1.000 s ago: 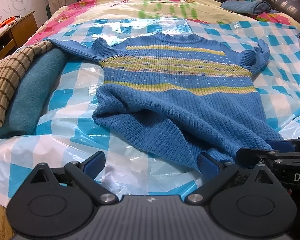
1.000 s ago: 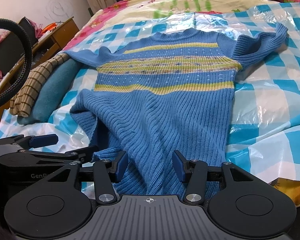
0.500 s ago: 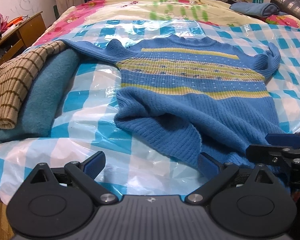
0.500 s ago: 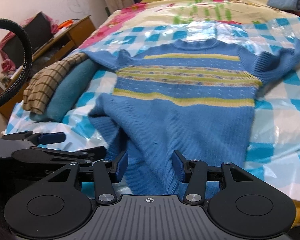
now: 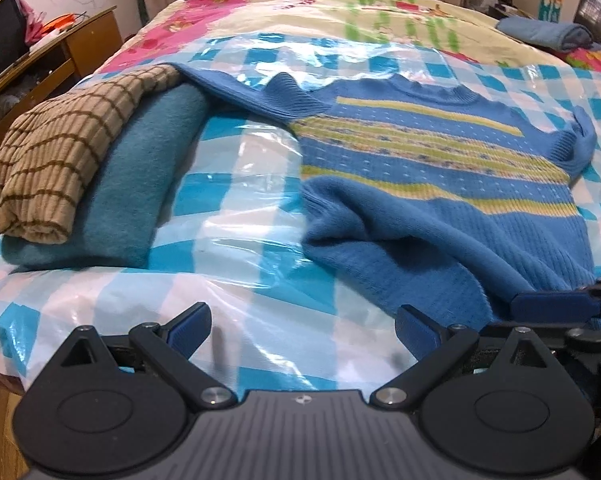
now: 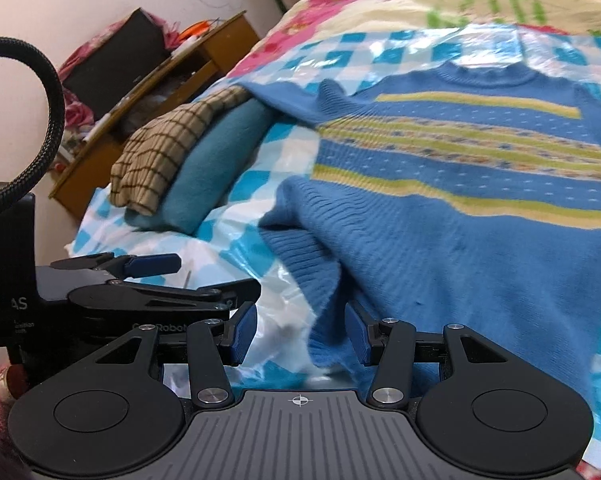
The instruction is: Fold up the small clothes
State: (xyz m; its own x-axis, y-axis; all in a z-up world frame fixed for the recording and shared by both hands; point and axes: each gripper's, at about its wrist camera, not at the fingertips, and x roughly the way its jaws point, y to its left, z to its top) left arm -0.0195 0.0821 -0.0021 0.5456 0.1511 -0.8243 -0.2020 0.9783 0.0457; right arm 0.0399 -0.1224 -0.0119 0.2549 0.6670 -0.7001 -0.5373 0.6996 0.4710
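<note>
Sweater hem hides right claw pad

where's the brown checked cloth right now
The brown checked cloth is folded on a teal garment at the left of both views, by the bed's edge, its far end beside the blue sweater sleeve.

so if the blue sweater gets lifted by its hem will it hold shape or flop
Likely flop: the blue sweater is soft knit, already bunched and rolled along its near left edge. It probably drags rather than slides cleanly, though the glossy checked plastic sheet under it may let it slip. Its thick ribbing suggests some weight.
</note>
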